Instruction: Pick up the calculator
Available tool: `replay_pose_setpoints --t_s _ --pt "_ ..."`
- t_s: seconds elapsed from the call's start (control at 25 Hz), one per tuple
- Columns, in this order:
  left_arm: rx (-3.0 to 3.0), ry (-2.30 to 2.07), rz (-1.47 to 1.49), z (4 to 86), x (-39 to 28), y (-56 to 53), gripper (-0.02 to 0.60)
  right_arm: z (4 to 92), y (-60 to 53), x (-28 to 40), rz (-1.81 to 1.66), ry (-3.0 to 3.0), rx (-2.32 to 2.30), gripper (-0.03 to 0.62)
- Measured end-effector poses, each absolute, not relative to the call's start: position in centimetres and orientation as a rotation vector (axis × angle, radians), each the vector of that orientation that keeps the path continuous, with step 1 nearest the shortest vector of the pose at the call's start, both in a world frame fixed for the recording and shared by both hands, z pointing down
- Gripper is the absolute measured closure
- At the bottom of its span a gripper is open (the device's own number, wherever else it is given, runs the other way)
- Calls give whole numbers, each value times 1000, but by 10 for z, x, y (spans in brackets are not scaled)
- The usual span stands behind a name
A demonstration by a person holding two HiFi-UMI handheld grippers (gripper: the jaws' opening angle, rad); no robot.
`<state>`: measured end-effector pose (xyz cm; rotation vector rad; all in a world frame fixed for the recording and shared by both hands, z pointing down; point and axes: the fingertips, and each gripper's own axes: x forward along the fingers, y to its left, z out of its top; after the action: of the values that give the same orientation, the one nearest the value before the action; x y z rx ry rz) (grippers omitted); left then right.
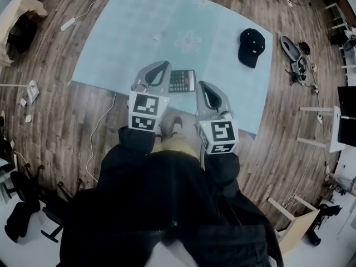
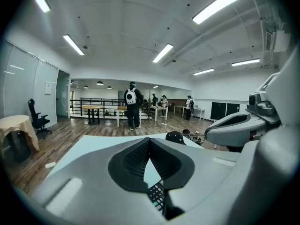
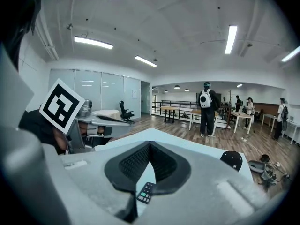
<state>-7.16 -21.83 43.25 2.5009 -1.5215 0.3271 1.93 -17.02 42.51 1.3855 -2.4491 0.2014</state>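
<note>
Grey left gripper (image 1: 160,65) — jaws together, empty | right gripper (image 1: 202,85) likewise | both tilted slightly down, flanking calculator (image 1: 182,80)

I see the left tongs (image 1: 161,65) and the right tongs (image 1: 203,85) in pale grey, with black, ribbed inner pads (image 2: 133,161). Each carries a white cube (image 1: 147,111) printed with black square markers. The calculator (image 1: 182,80) is black, with rows of grey keys and one green key. The mat (image 1: 139,26) is pale blue with a faint flower motif. The cap (image 1: 251,47) is black with a small white mark. The floor (image 1: 83,110) is brown, streaked wood planking. The person's sleeves (image 1: 136,143) are black.
</note>
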Motion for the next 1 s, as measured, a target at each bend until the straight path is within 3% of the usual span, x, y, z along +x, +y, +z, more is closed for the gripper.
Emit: replay_pose_setpoints --t_s 1.0 --pt "1949 -1316 596 663 -57 -184 583 640 -186 53 594 -2216 1036 579"
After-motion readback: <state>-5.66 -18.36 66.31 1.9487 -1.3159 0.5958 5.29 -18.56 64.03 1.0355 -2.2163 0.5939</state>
